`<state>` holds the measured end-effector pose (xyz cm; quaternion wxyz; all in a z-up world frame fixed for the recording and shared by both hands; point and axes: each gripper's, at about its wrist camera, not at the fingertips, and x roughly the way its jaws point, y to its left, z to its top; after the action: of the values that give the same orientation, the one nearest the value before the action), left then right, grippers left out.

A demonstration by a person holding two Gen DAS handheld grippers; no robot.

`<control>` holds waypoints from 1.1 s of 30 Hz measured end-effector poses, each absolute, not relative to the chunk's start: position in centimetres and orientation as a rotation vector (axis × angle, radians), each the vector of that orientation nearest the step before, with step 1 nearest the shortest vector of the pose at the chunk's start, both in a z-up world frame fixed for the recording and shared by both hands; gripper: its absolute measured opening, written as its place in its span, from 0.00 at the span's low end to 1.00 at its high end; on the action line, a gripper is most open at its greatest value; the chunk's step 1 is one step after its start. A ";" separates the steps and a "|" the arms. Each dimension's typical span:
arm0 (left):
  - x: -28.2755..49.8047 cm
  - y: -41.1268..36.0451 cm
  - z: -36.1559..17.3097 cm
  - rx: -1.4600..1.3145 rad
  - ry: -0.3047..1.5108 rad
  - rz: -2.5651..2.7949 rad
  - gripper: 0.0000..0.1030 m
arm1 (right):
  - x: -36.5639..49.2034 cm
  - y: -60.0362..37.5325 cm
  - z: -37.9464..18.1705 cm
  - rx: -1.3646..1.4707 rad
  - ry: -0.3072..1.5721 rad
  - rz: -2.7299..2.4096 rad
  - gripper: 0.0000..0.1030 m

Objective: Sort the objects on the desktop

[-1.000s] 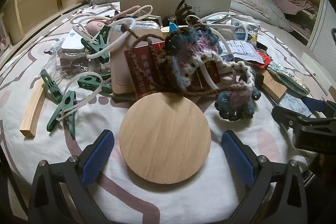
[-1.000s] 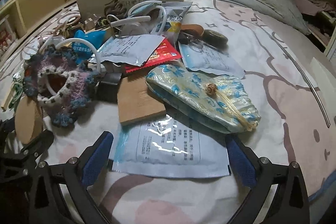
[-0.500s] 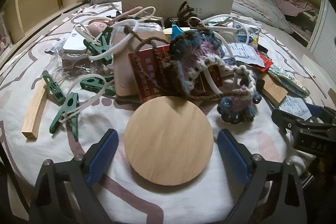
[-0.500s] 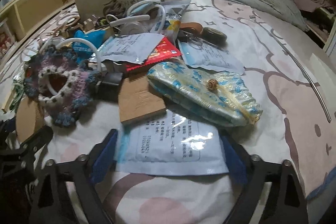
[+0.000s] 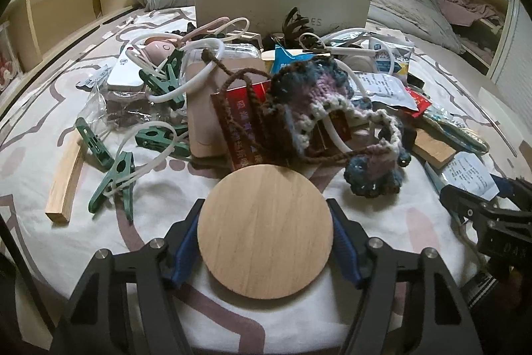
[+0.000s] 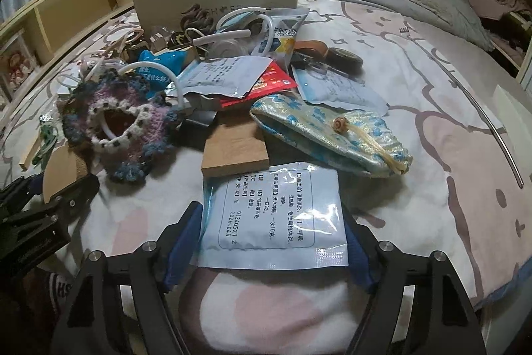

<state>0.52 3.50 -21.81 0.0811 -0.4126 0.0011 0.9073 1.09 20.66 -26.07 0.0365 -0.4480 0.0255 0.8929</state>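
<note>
wooden disc (image 5: 265, 232): 1 | printed sachet (image 6: 272, 215): 1 | green clothespins (image 5: 114, 180): 5

Lighting: dim, cool indoor light falling from above — soft shadows pooling under the clutter. Glare streaking the sachet (image 6: 271, 215). Fisheye bending the bed (image 5: 415, 218) edges; black vignette closing corners — far background softening slightly.
</note>
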 end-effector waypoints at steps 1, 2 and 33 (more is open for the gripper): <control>0.6 3.5 -21.8 -1.235 0.006 2.711 0.67 | 1.2 20.6 -26.0 -1.375 0.080 2.744 0.75; 0.7 3.5 -21.7 -1.236 0.010 2.709 0.67 | 1.3 20.5 -25.9 -1.374 0.082 2.747 0.74; 1.2 3.8 -21.6 -1.236 0.111 2.718 0.67 | 0.1 18.7 -27.7 -1.474 -0.111 2.722 0.95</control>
<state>1.21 3.84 -21.62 0.0770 -0.4124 0.0372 0.9070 0.09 18.65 -27.73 0.0221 -0.4758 -0.0359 0.8785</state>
